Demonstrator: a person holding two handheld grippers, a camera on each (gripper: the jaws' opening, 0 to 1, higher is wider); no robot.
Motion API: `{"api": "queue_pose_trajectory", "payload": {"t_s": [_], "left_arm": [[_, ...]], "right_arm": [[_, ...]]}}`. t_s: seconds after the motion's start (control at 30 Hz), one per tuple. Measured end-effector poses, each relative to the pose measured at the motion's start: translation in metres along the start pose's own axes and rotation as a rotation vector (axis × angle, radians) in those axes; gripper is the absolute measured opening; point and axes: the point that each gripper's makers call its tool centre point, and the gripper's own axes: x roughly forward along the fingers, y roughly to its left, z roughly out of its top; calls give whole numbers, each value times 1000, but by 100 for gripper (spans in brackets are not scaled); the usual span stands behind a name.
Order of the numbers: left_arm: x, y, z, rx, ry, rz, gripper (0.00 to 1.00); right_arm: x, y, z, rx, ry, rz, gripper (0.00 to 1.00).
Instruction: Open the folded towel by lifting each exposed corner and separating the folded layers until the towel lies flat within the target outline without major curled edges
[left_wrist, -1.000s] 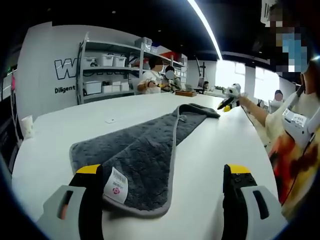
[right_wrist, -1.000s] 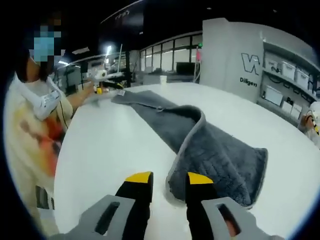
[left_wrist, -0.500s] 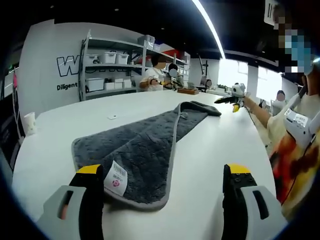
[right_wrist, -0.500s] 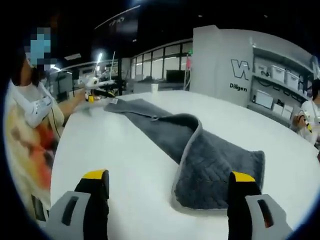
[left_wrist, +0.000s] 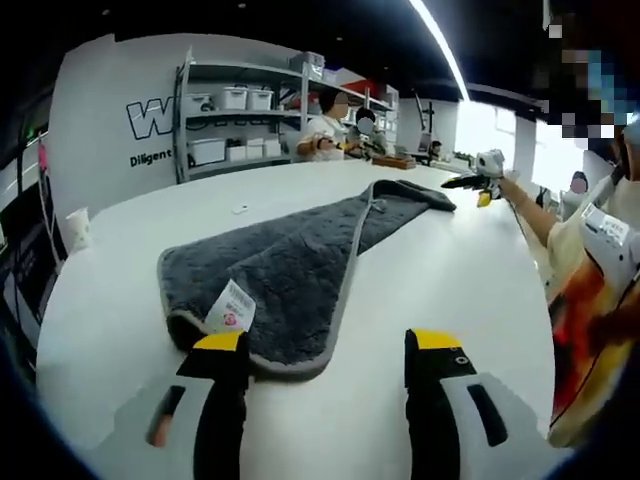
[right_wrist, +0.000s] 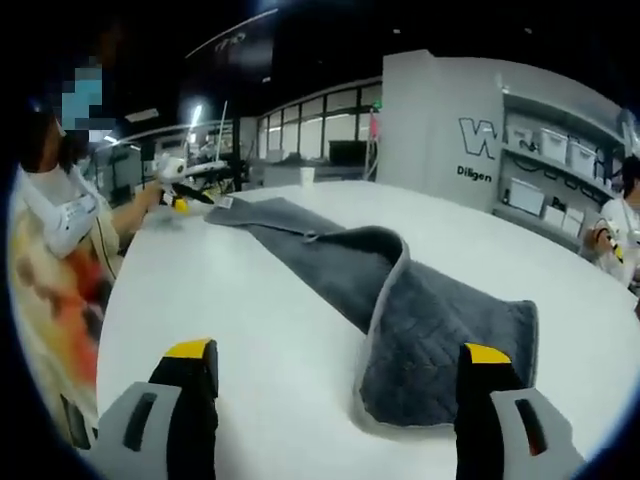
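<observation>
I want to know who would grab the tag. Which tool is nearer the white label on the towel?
Left. The left tool stands open right at the towel corner bearing the white label. The right tool hovers open at the towel's opposite end.

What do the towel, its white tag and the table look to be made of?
Towel: grey plush fabric, likely microfibre, given its fuzzy quilted surface and lighter stitched edging. Tag: thin printed paper or fabric; cannot tell which. Table: smooth white top with a slight sheen, perhaps laminate.
</observation>
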Motion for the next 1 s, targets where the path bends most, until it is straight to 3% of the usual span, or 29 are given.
{"api": "queue_pose_trajectory", "payload": {"t_s": [0.13, 0.27, 0.47, 0.57, 0.83, 1.0], "left_arm": [[-2, 6, -8, -32, 27, 48, 56], [-1, 8, -11, -102, 18, 23, 53], [2, 19, -16, -141, 34, 58, 51], [4, 21, -14, -172, 14, 55, 50], [14, 27, -10, -245, -16, 54, 26], [17, 21, -11, -276, -5, 40, 22]], "right_arm": [[0, 4, 5, -9, -11, 8, 99], [0, 7, 5, -22, -1, 12, 99], [-1, 8, 5, -25, -6, 10, 99], [-2, 7, 4, -20, -5, 7, 99], [-5, 5, 3, -15, -18, -6, 96], [-6, 3, 0, -16, -8, -10, 98]]}}
